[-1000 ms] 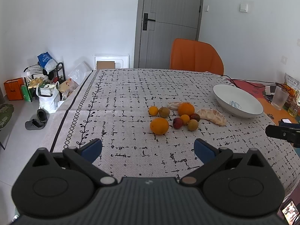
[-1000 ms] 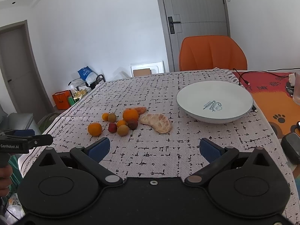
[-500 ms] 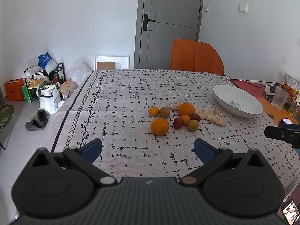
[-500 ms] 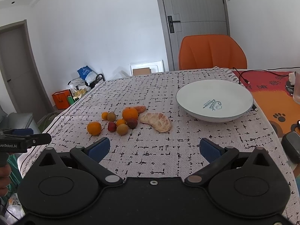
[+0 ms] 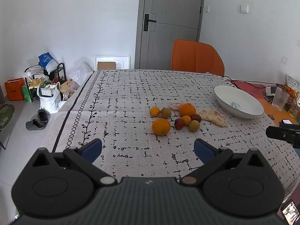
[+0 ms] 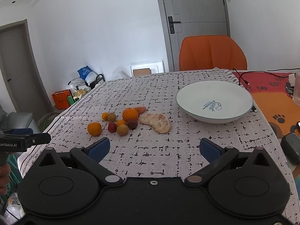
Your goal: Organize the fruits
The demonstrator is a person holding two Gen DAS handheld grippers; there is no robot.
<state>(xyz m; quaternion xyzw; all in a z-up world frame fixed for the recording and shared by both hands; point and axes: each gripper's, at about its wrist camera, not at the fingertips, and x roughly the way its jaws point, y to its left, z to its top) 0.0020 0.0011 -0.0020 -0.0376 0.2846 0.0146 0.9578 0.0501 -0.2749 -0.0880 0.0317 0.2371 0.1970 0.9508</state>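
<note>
Both your left tongs (image 5: 148,149) and right tongs (image 6: 154,148) gape wide, empty, at the near worktop (image 5: 131,93) edge; fruit (image 6: 122,121) sits mid-worktop, bowl (image 6: 214,101) awaiting it.

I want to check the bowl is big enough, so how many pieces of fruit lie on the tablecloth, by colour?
Orange round fruits: 4, such as the nearest orange
Brown-green round fruits: 2, such as the one nearest the camera
Dark red fruits: 2, such as the one beside the nearest orange
Peeled pale citrus pieces: 2, the larger nearest the white bowl
Total: 10
</note>
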